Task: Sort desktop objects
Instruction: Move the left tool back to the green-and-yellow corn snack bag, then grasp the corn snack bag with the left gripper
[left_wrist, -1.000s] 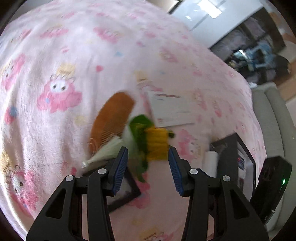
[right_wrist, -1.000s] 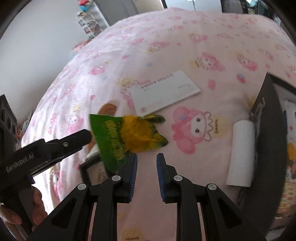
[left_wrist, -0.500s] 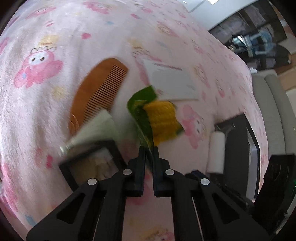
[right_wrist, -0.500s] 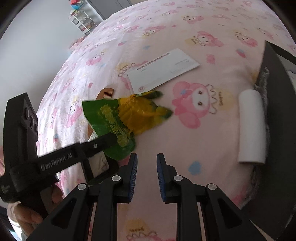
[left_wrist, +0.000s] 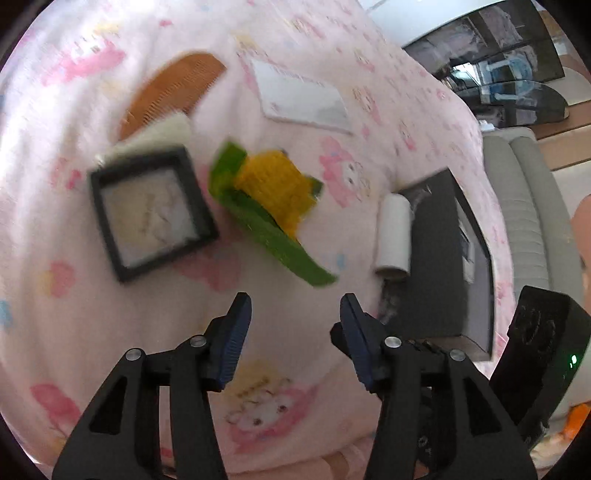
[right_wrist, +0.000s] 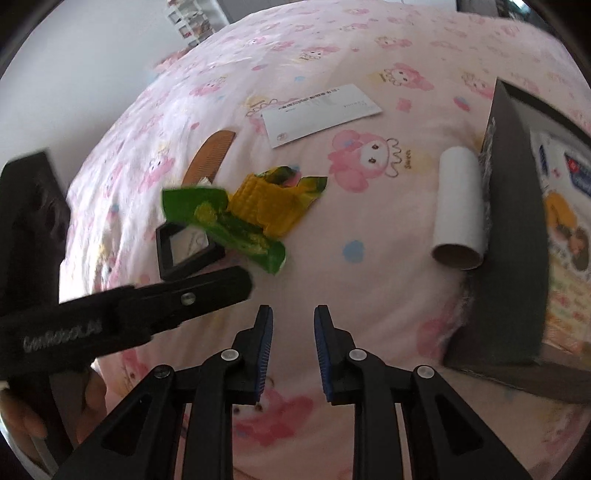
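Observation:
A green and yellow corn packet (left_wrist: 271, 197) lies on the pink cartoon blanket (left_wrist: 229, 398), next to a small black square frame (left_wrist: 147, 210); the packet also shows in the right wrist view (right_wrist: 243, 214). My left gripper (left_wrist: 291, 317) is open and empty, a little short of the packet. My right gripper (right_wrist: 293, 332) is open with a narrow gap and empty, further back. The left gripper's finger (right_wrist: 155, 299) crosses the right wrist view.
A brown comb (right_wrist: 208, 158), a white envelope (right_wrist: 321, 110) and a white cardboard tube (right_wrist: 460, 206) lie on the blanket. A black box (right_wrist: 513, 229) with packets inside stands at the right. A folded white item (left_wrist: 159, 134) rests by the frame.
My left gripper was shut on the corn packet half a second ago; it has opened, let the packet drop beside the black frame, and pulled back. The right gripper opened slightly.

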